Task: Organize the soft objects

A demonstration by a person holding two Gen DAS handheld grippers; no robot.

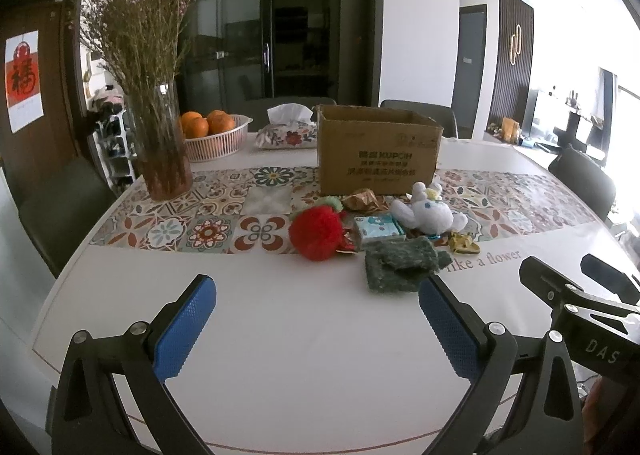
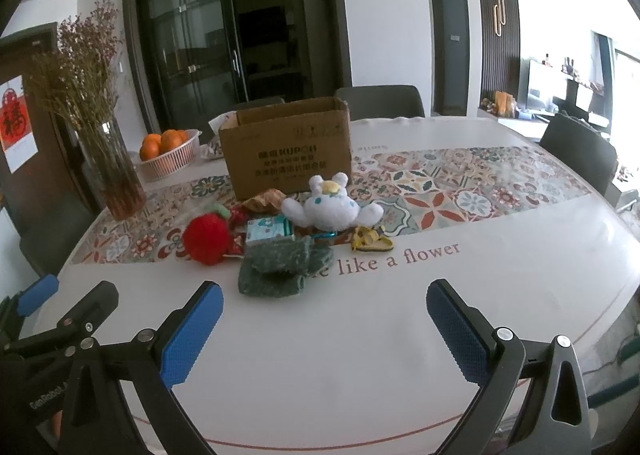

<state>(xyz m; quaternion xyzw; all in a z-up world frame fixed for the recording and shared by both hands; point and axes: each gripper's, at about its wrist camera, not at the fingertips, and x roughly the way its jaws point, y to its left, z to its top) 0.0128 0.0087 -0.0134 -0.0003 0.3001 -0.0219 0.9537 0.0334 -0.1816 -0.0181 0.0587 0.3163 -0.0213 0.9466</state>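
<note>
box (image 2: 286,153) — KUPOH, tablecloth (image 2: 500,255) — "like a flower"

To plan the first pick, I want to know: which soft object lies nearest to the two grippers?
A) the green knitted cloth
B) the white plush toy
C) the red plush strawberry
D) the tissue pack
A: the green knitted cloth lies on the white table edge, in front of all other items.
</note>
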